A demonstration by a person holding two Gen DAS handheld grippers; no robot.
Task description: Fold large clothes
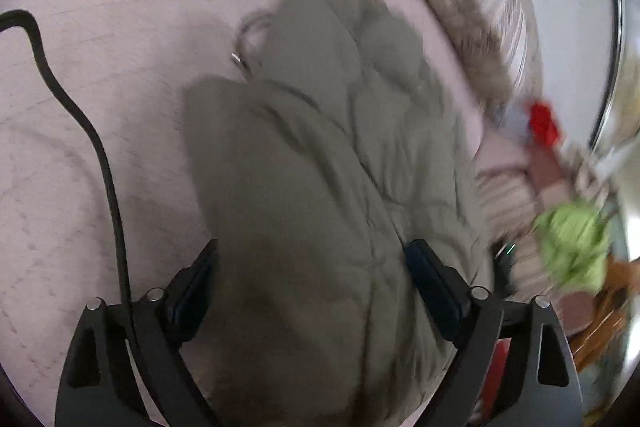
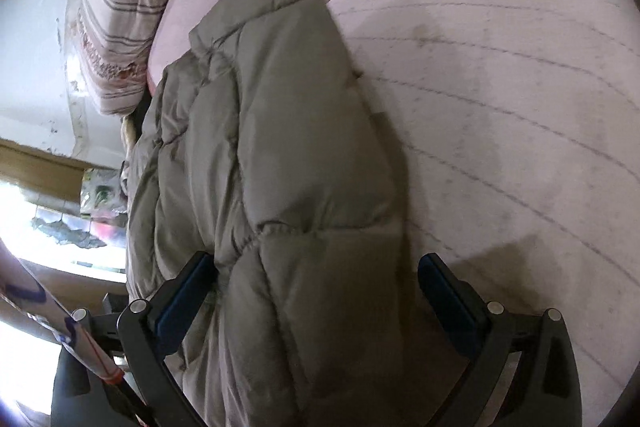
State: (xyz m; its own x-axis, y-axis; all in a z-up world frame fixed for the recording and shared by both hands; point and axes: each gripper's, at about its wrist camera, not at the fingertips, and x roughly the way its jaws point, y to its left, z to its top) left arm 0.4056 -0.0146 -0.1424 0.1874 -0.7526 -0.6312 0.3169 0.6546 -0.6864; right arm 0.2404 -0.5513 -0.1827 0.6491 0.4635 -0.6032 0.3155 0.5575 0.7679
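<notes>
A grey-green quilted puffer jacket (image 1: 320,167) lies bunched on a pink bed sheet (image 1: 100,67); it also shows in the right wrist view (image 2: 280,147) on the same sheet (image 2: 500,87). My left gripper (image 1: 312,259) is open, its jaws spread wide on either side of the jacket's near end. My right gripper (image 2: 318,267) is open too, with the jacket's quilted edge lying between its jaws. A silver zip pull (image 1: 237,58) sticks out at the jacket's far left edge.
A black cable (image 1: 96,147) runs across the sheet at the left. Striped patterned bedding (image 2: 120,7) is piled beyond the jacket. A red item (image 1: 544,123) and a green item (image 1: 576,247) lie off the bed's right side, blurred.
</notes>
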